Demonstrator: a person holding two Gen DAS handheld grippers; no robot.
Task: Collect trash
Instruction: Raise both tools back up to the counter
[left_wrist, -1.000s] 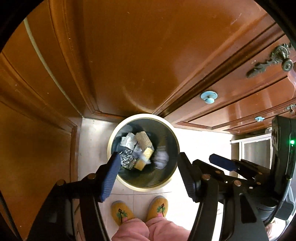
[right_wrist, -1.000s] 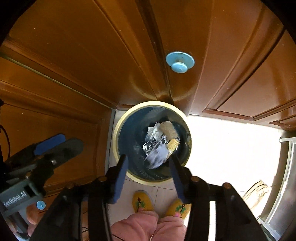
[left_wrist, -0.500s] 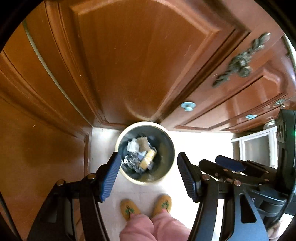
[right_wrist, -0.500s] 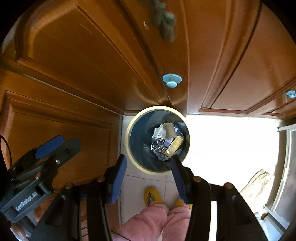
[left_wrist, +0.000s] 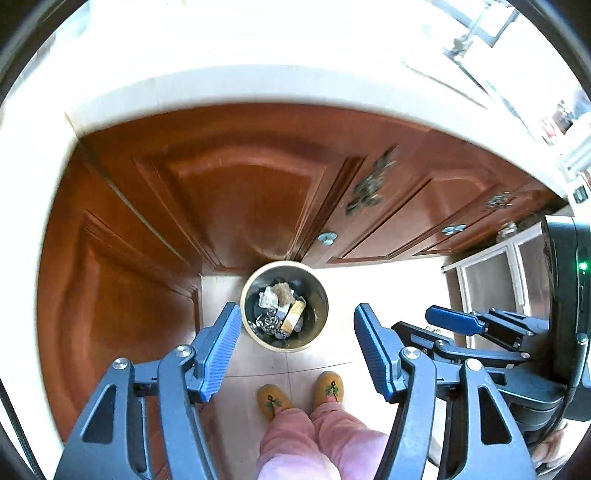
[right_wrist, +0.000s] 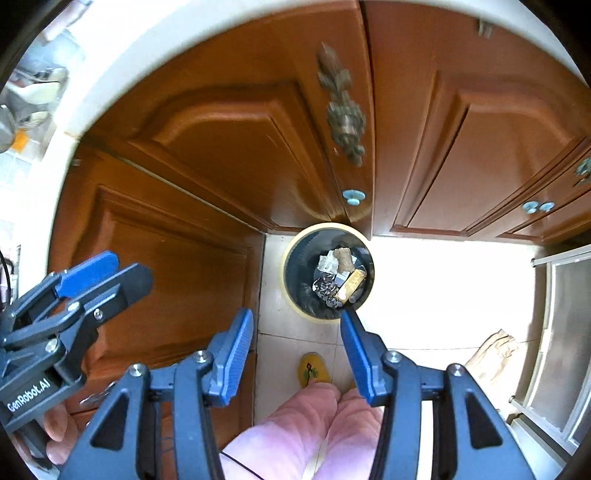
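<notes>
A round dark trash bin with a cream rim (left_wrist: 283, 348) stands on the tiled floor against the cabinet corner. In it lie crumpled foil (left_wrist: 266, 323), a yellow box (left_wrist: 293, 314) and paper scraps. My left gripper (left_wrist: 296, 309) hangs high above the bin, open, nothing between its blue pads. My right gripper (right_wrist: 295, 314) is also high over the trash bin (right_wrist: 286, 273), open and empty, with foil (right_wrist: 325, 288) visible below. Each gripper shows in the other's view: the right gripper (left_wrist: 412, 320) at the right, the left gripper (right_wrist: 131, 266) at the left.
Brown wooden cabinet doors (left_wrist: 229, 199) with pale blue knobs (right_wrist: 353, 195) rise behind the bin under a pale countertop edge (left_wrist: 258, 85). A person's yellow slippers (left_wrist: 271, 400) and pink trouser legs stand before the bin. A metal rack (right_wrist: 554, 332) and brown paper bag (right_wrist: 495, 350) are at right.
Both grippers have risen well away from the bin, which now looks smaller. The countertop edge has come into view. Jaw openings are unchanged, and the trash in the bin lies still.
</notes>
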